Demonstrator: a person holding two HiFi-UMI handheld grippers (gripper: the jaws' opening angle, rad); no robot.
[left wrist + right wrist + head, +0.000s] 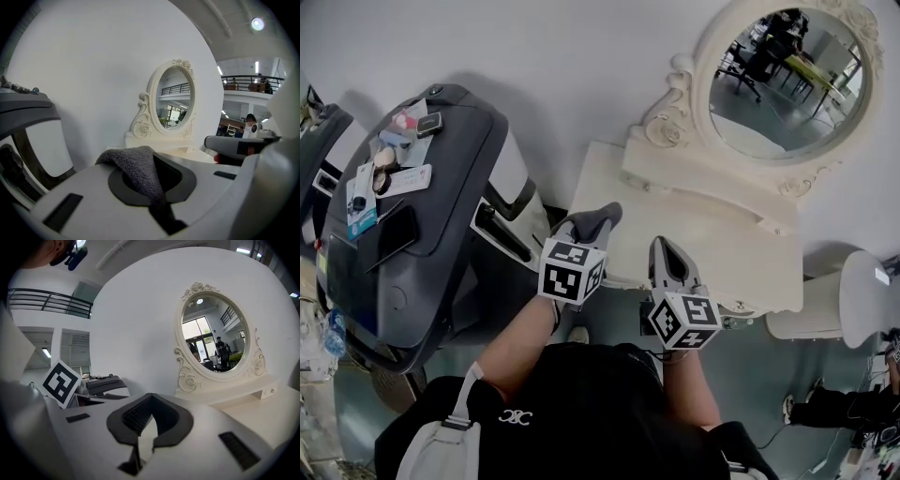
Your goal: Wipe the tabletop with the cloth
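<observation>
While the cloth (pixel 136 168) is pinched by just one fold, slip risk: drag on the top may pull it free or bunch it, leaving the jaw tips to scrape.
knock risk: ornate mirror (pixel 787 80) stands at the back, so a long stroke could hit its base.
cloth look: dark grey, fuzzy pile, soft, humped over the jaw tips.
cloth place: at the front-left edge of the cream tabletop (pixel 614 183); cannot tell if it touches.
left gripper (pixel 592 230): clamped on the cloth.
right gripper (pixel 666 248): jaws a slit apart, nothing between, just beside the left one.
stage: wiping looks not yet begun.
</observation>
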